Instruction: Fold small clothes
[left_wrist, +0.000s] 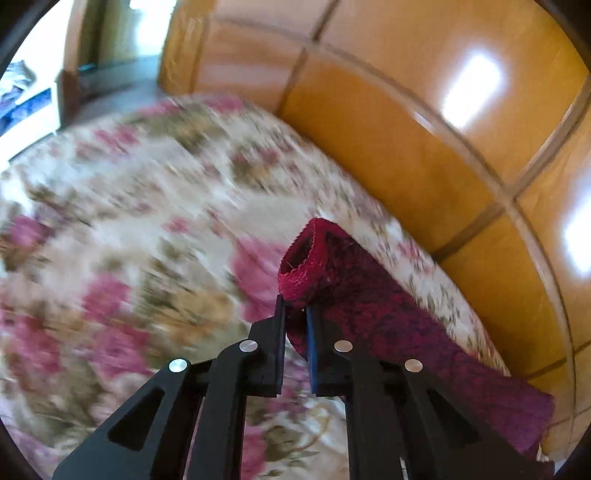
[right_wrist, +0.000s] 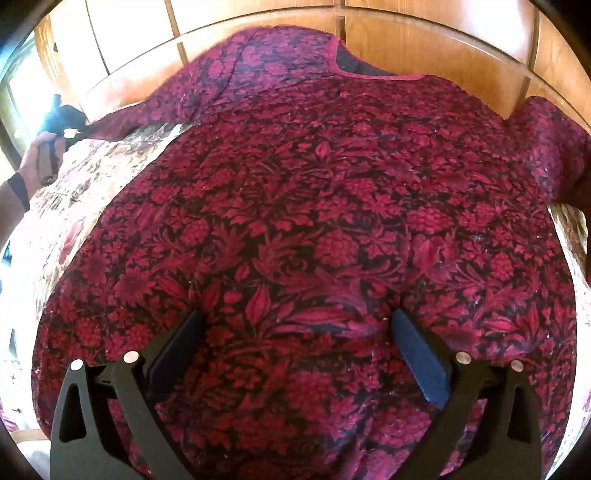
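Observation:
A dark red floral garment lies spread flat on the bed, its neckline toward the wooden headboard. My right gripper hangs open just over the lower body of the garment, with cloth under both fingers and nothing pinched. My left gripper is shut on the garment's sleeve just behind its open cuff, and the sleeve is lifted off the bed. In the right wrist view, a hand holds that gripper at the far left, at the end of the stretched sleeve.
A flowered bedspread covers the bed under the garment. A glossy wooden headboard runs right behind the sleeve and the neckline. The other sleeve lies at the right edge. The floor and a doorway show past the bed's far end.

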